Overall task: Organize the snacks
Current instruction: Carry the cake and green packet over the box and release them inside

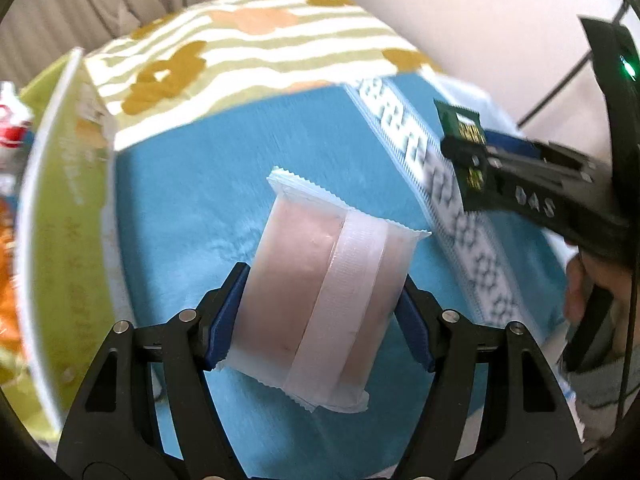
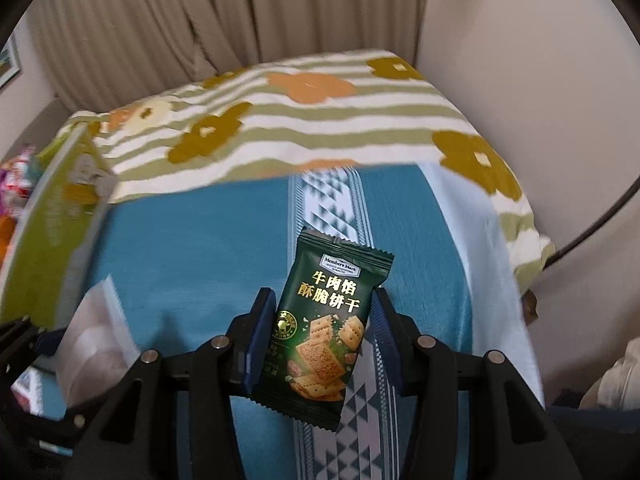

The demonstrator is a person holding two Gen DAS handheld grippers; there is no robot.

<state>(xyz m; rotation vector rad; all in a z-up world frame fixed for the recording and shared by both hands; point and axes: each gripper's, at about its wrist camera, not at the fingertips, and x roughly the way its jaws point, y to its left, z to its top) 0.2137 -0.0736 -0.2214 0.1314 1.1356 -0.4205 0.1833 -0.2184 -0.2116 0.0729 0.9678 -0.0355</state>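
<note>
Left gripper (image 1: 320,320): clamped across a pale, see-through packet (image 1: 320,292) with a pinkish bar inside; the blue pads pressed on both long sides, and the packet hung clear of the cloth below.

Right gripper (image 2: 320,336): closed on a dark green cracker packet (image 2: 326,340), pads on its two side edges, the packet upright and lifted off the surface. In the left wrist view the same packet (image 1: 464,148) showed edge-on in the far gripper, near the right edge of the table.

Surface: a table covered by a blue cloth (image 2: 192,264) with a white patterned stripe (image 2: 332,196); a striped, flowered cloth (image 2: 304,120) lay over the far end.

Box: a green box (image 1: 64,216) with a white rim stood at the left edge of the table, tilted in both views. More wrappers, red and orange, showed blurred beyond it, too unclear to name.

Done so far: both packets had been picked up, one in each gripper; no loose snack lay on the visible part of the blue cloth.

Left to do: judging from the task, both packets were probably meant for the green box, though the pictures did not settle where each belonged. Neither had been put down yet.

Risk: the pale packet looked soft and could buckle under a hard squeeze.
</note>
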